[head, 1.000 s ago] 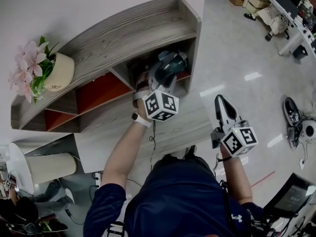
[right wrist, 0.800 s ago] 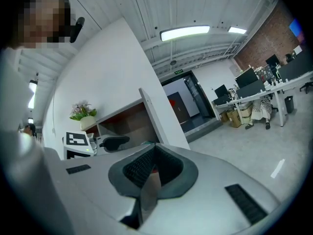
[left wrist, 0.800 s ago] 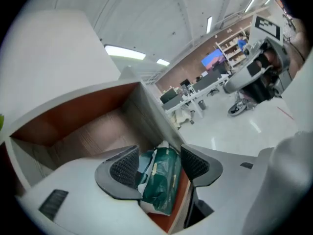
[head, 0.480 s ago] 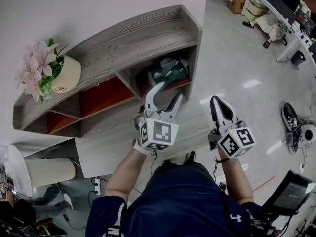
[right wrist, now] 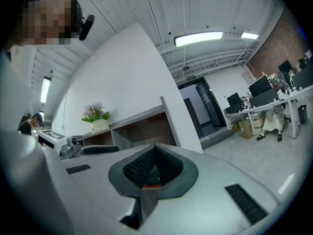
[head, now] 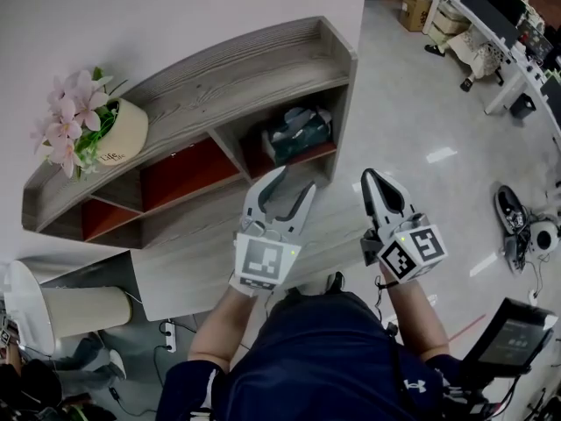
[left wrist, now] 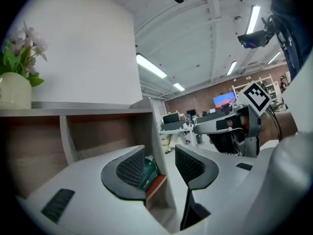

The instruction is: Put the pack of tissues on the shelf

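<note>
The green pack of tissues (head: 296,132) lies in the right-hand compartment of the grey wooden shelf (head: 219,77), on its red board. My left gripper (head: 295,181) hangs in front of that compartment, clear of the pack; its jaws are closing with nothing between them. In the left gripper view the pack (left wrist: 148,173) shows beyond the left gripper (left wrist: 160,164), partly hidden by one pad. My right gripper (head: 368,175) is beside it on the right, shut and empty. In its own view the right gripper (right wrist: 155,148) has its tips together.
A pot of pink flowers (head: 118,134) stands on the shelf top at the left. A white cylinder (head: 83,301) sits low on the left. Shoes (head: 517,209) lie on the glossy floor to the right, and desks (head: 491,16) stand further off.
My left gripper has drawn back out of the compartment toward the person, leaving the tissues inside, and its jaws have narrowed. The right gripper has barely shifted.
</note>
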